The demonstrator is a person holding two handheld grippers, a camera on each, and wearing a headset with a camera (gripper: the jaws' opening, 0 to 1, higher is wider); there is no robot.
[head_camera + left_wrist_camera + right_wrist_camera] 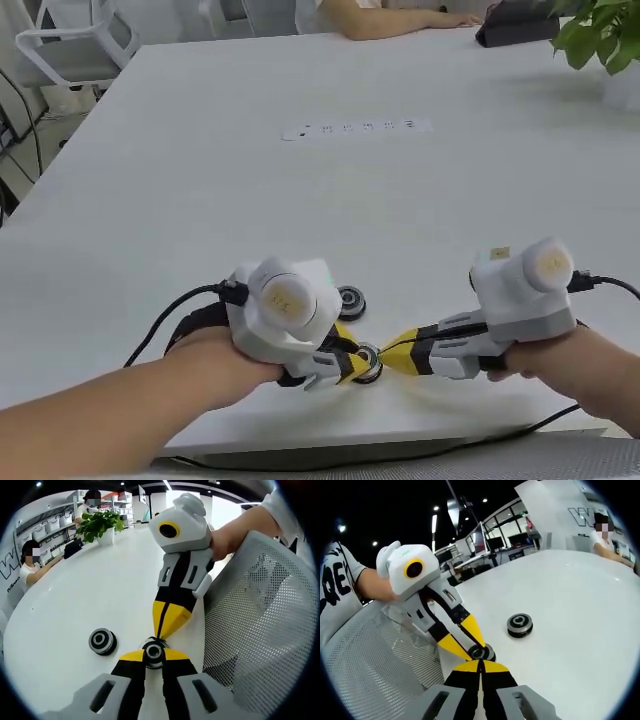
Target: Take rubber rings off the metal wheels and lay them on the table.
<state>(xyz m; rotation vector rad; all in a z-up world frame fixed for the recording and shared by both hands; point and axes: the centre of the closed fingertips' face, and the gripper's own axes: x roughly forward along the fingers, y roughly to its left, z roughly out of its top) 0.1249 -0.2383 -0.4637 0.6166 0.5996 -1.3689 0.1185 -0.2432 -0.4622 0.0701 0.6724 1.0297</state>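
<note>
A small metal wheel (367, 361) with a black rubber rim is held just above the table's near edge, and my left gripper (352, 366) is shut on it from both sides. In the left gripper view the yellow tips clamp the wheel (153, 651). My right gripper (388, 352) comes in from the opposite side, jaws shut, with its tips (161, 631) touching the wheel's rim. I cannot tell whether they pinch the rubber. A second wheel (350, 300) with its rubber ring lies flat on the white table (300, 200) just beyond; it shows again as a wheel (520, 625) right of the grippers.
A mesh chair back (260, 620) stands close behind the table's near edge. A recessed socket strip (355, 127) sits mid-table. A potted plant (598, 38) and a person's arm (390, 20) are at the far end. Cables trail from both grippers.
</note>
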